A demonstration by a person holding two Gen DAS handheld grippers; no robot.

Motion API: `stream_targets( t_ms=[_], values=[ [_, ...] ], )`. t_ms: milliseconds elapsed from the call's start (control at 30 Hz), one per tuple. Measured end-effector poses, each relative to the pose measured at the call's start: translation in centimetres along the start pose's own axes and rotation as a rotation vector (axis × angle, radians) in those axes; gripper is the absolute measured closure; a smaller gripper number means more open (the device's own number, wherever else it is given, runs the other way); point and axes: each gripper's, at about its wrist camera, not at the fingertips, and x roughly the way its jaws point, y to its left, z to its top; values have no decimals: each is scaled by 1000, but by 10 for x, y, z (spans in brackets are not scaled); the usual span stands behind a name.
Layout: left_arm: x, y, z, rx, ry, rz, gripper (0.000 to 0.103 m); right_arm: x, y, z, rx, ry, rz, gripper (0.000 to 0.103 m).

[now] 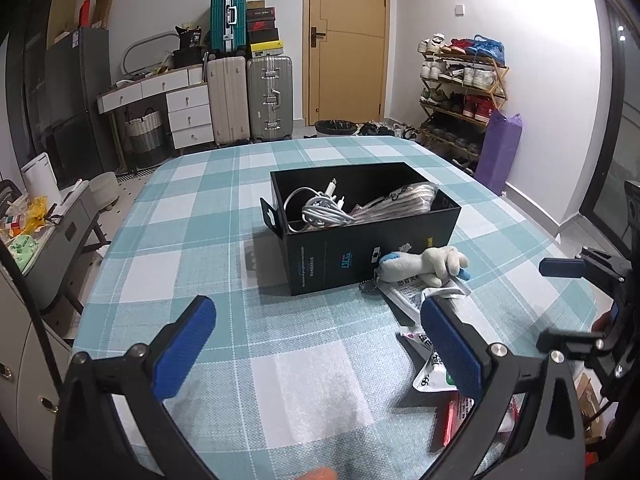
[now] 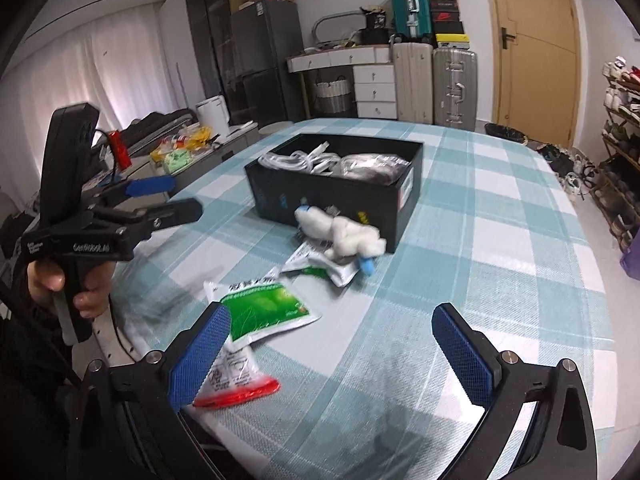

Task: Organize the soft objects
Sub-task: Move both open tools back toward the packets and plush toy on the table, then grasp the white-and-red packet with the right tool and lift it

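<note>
While both tools hang above it, the checked worktop [image 1: 200, 216] carries a black box [image 1: 360, 236] mid-surface, holding white cables [image 1: 320, 210] on its left and a clear wrapped bundle [image 1: 400, 200] on its right. Plush toy [image 2: 340, 232] lies touching the box's near wall, on a sachet [image 2: 320, 266]. Green-white pouch [image 2: 260, 308] sits nearer, left of centre. Left tool [image 1: 316, 344]: fingers spread wide, nothing between. Right tool [image 2: 332, 352]: same, spread and empty.
</note>
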Motion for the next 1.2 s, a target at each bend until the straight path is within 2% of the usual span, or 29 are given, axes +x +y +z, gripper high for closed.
stream_targets(
  t_ms=[233,600,700,867,1200],
  values=[
    [-1,-2,0,11,2,-5,0,13,20,-12,-90,64,0,1],
    [3,5,-2,-14,13,-8,0,34,46,-23,-160,145,100,1],
    [4,6,-3,-16,19,-13,0,42,51,-26,-185,172,98,1],
    [9,3,-4,-8,34,-19,0,48,38,-28,-150,195,50,1],
    [18,-3,-9,-1,60,-27,0,45,-10,-26,-2,166,-101,1]
  ],
)
